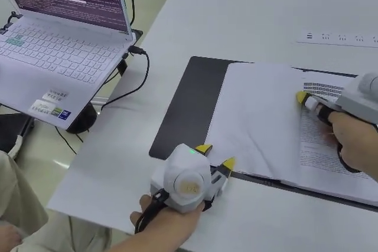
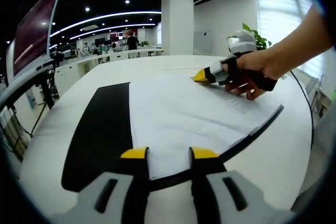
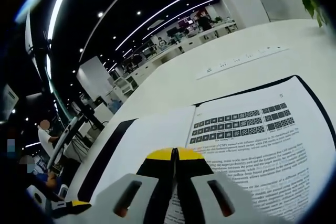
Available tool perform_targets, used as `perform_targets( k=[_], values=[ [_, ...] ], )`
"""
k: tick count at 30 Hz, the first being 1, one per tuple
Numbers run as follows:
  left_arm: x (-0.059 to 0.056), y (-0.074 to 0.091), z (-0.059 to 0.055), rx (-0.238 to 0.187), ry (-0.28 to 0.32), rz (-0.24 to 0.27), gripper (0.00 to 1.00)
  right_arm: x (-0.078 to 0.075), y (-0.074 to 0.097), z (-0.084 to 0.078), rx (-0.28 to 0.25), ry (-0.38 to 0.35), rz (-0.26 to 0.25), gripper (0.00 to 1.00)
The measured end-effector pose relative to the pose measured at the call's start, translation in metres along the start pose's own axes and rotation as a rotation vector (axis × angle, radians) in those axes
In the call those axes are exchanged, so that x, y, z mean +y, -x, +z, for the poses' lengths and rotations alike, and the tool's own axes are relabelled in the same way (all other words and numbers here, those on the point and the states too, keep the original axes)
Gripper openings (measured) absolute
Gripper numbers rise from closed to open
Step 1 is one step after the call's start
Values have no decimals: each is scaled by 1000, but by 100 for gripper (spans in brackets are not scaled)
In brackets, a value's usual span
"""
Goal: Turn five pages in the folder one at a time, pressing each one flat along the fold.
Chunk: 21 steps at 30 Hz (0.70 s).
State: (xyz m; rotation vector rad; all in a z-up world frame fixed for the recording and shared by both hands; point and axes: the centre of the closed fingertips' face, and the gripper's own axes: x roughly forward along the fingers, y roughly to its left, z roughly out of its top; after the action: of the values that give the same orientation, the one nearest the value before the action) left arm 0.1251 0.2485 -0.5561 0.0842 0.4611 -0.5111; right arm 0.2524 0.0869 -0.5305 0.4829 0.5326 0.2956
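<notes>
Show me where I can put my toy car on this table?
Best spot: the bare table beyond the folder, before the power strip. There's room too between the laptop and folder, beside a cable. The folder is crowded: left gripper at its near edge, right gripper on the page.

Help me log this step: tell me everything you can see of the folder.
The folder has a black cover and lies open flat on the white table. A blank white page covers most of its left half. The right page carries printed text under a grid of small patterns. The shut right gripper rests its tips near the fold, and the open left gripper sits at the near edge.
</notes>
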Motion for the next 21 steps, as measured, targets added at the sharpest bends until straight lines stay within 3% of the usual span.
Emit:
perform_targets(
  k=[21],
  values=[
    [0,0,-1,0,-4,-1,29,10,28,-26,13,11,32,0]
  ],
)
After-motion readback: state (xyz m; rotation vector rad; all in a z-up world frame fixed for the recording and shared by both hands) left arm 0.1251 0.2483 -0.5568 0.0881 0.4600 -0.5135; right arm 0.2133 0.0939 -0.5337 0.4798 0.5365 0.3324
